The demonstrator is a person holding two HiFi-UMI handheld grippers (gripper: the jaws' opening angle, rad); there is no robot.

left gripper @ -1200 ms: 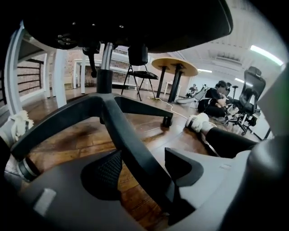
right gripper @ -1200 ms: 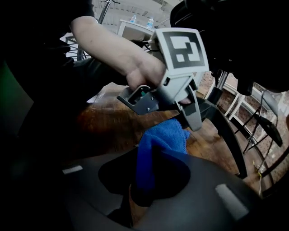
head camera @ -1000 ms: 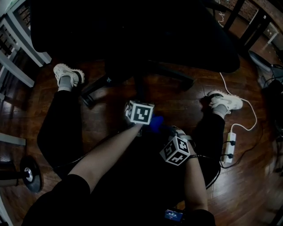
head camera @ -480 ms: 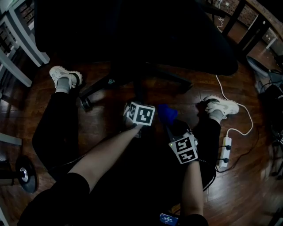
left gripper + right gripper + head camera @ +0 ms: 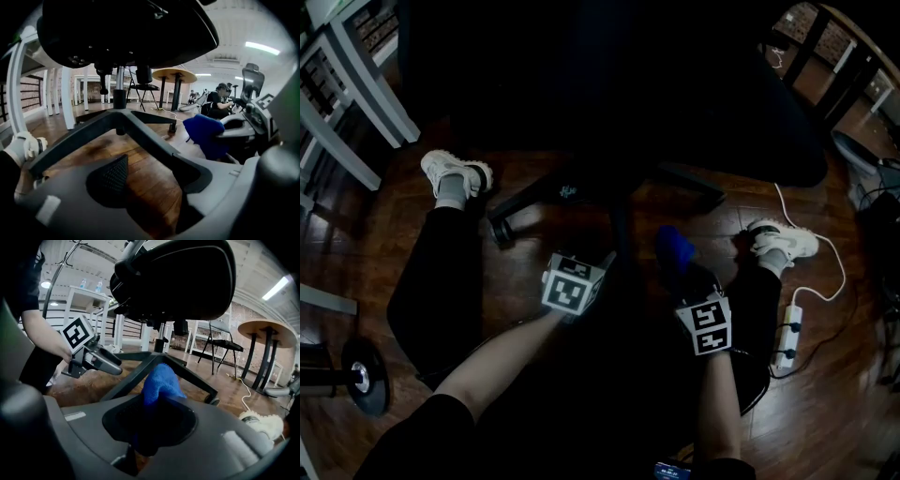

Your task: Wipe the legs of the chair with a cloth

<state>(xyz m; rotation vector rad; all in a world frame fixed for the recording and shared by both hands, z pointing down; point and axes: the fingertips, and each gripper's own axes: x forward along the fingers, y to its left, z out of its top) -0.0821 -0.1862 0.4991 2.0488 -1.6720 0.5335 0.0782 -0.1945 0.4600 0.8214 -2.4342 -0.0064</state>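
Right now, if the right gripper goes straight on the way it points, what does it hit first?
Probably the chair leg: the blue cloth clamped in the right gripper sticks out ahead and lines up with it. The cloth would touch before the jaws do, though depth is unclear.

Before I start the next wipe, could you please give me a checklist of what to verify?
1. Blue cloth gripped: ok, the right hand-held gripper is shut on it.
2. Left hand-held gripper free: ok, jaws apart, nothing between them.
3. Cloth touching a chair leg: cannot tell; it shows close beside one.
4. Power strip clear of the legs: ok, it lies past the right shoe, away from them.
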